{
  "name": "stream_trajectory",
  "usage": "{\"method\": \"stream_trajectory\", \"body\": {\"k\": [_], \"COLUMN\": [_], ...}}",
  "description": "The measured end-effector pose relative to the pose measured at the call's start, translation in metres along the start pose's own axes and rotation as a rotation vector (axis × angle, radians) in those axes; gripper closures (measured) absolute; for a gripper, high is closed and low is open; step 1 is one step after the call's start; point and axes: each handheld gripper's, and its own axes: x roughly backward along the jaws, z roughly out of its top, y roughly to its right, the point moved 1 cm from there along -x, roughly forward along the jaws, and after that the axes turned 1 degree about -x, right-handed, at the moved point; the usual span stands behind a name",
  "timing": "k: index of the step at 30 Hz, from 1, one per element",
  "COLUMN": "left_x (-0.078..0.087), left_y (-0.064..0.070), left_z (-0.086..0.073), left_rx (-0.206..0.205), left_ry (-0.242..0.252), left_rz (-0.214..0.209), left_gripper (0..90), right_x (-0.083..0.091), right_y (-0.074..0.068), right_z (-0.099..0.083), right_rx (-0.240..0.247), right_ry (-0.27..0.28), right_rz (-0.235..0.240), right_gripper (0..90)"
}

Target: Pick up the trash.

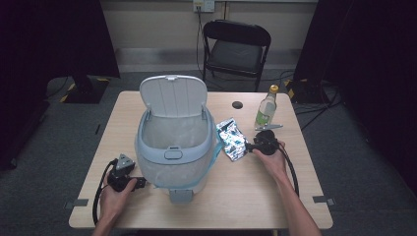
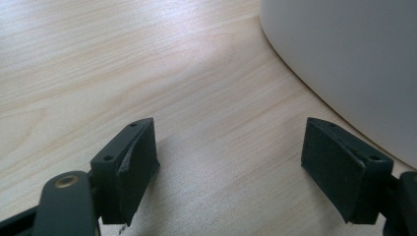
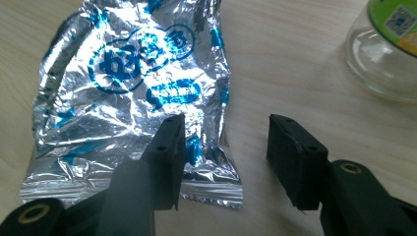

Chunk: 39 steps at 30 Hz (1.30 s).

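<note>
A pale wooden worktop (image 1: 255, 196) carries three things: one grey-and-white plastic bin with its flip lid raised (image 1: 173, 142), one crinkled silver foil packet printed in blue (image 1: 231, 138), and one clear glass bottle with a green label and yellow cap (image 1: 266, 110). The bin stands at the middle, nearer the front edge; the packet lies flat just to its right, and the bottle stands upright near the far right corner, apart from the packet. Bare wood lies open along the left edge and the front right corner. The left hand-held gripper (image 2: 228, 162) rests low by the bin's left side — jaws spread wide, holding nothing. The right hand-held gripper (image 3: 223, 152) sits at the packet's near right corner, jaws parted and empty — one over the foil, one over bare wood.
</note>
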Motion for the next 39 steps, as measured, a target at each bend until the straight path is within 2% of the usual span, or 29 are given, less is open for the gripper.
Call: {"method": "stream_trajectory", "body": {"k": [3, 5, 7, 13, 17, 18, 21, 29, 35, 39], "left_x": [0.0, 0.0, 0.0, 0.0, 0.0, 0.0, 0.0, 0.0, 0.0, 0.0], "left_y": [0.0, 0.0, 0.0, 0.0, 0.0, 0.0, 0.0, 0.0, 0.0, 0.0], "left_z": [0.0, 0.0, 0.0, 0.0, 0.0, 0.0, 0.0, 0.0, 0.0, 0.0], "left_rx": [0.0, 0.0, 0.0, 0.001, 0.0, 0.0, 0.0, 0.0, 0.0, 0.0], "left_ry": [0.0, 0.0, 0.0, 0.0, 0.0, 0.0, 0.0, 0.0, 0.0, 0.0], "left_rz": [0.0, 0.0, 0.001, 0.0, 0.0, 0.0, 0.0, 0.0, -0.001, -0.001], "left_gripper": [20.9, 20.9, 20.9, 20.9, 20.9, 20.9, 20.9, 20.9, 20.9, 20.9], "right_x": [-0.004, -0.005, -0.004, 0.0, 0.002, 0.003, 0.004, 0.008, 0.019, 0.028], "right_y": [-0.004, -0.008, -0.011, -0.015, -0.011, -0.01, -0.012, -0.011, -0.007, -0.005], "right_z": [-0.001, -0.002, -0.004, -0.005, -0.009, -0.01, -0.011, -0.017, -0.02, -0.023], "right_rx": [0.016, 0.042, 0.055, 0.057, 0.014, 0.0, 0.004, -0.029, -0.056, -0.05], "right_ry": [0.007, 0.013, 0.024, 0.003, 0.025, 0.03, 0.033, 0.05, 0.08, 0.096], "right_rz": [0.003, -0.014, -0.018, -0.011, 0.0, 0.005, 0.0, 0.0, -0.005, 0.005], "right_gripper": [47.0, 47.4, 52.3, 73.7, 86.1, 86.6, 89.9, 90.0, 90.0, 90.0]}}
